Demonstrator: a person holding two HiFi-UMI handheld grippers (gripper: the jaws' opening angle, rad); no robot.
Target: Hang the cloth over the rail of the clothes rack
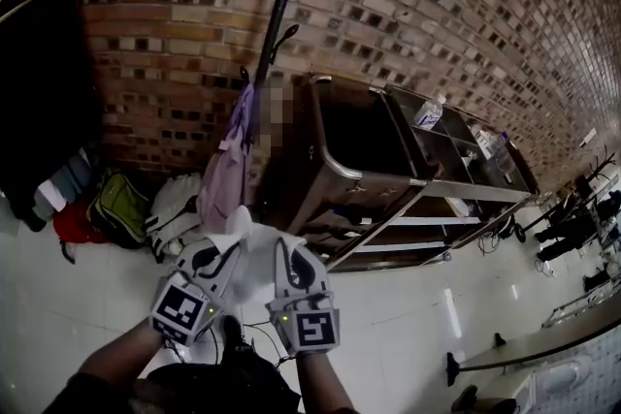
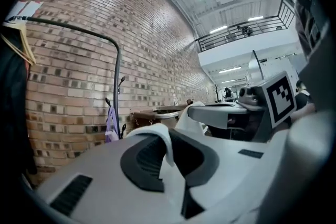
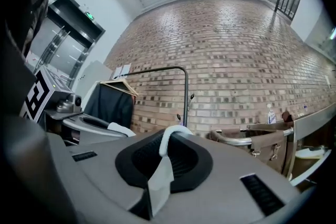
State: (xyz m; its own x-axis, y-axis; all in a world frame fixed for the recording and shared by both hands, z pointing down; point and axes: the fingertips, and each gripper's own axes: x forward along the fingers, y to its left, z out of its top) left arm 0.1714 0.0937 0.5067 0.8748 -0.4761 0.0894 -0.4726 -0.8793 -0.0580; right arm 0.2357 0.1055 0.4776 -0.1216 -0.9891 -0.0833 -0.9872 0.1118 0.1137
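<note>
The left gripper (image 1: 221,252) and the right gripper (image 1: 289,262) were each clamped on an edge of the white cloth (image 1: 257,271), held low between them. The rail (image 3: 152,70) lay ahead and well above, running leftward, likely nearer the left gripper.

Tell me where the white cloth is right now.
The white cloth is low and central in the head view, pinched between the left tool and right tool, short of the clothes rack at the brick wall.
</note>
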